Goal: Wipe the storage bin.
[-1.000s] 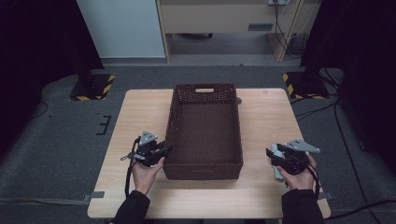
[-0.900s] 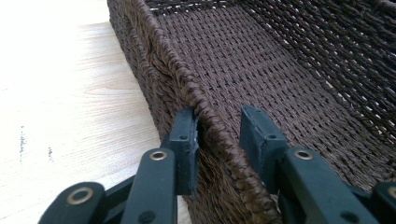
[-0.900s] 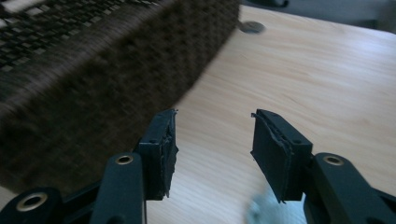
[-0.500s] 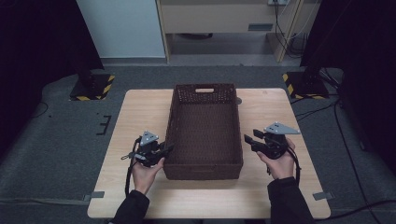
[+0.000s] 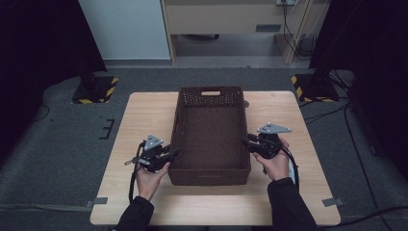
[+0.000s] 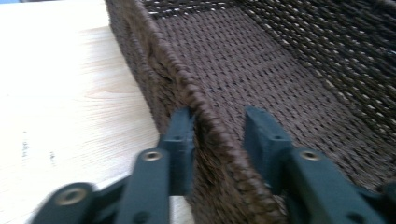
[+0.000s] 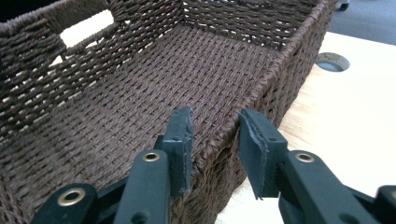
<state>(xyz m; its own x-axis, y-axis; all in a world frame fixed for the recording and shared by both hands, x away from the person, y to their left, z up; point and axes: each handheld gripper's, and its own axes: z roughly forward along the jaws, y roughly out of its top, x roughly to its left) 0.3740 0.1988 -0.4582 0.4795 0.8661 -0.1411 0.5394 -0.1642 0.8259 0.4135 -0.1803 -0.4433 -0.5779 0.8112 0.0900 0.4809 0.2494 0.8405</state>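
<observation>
Wooden tabletop (image 5: 144,115), brown wicker basket (image 5: 210,130) at centre, long axis toward far edge. Left hand-held gripper (image 5: 174,153) straddles the left wall, jaws just opening, gap visible. Right hand-held gripper (image 5: 246,142) straddles the right wall, jaws closing, not yet pinching.

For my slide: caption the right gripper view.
Black tongs straddle the rim of a dark brown woven wicker basket on a light wooden table.

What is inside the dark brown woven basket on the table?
Inside the dark brown woven rectangular basket there is bare woven floor and nothing else. One jaw of each gripper reaches over a long side wall. The near wall hides its inner foot.
</observation>
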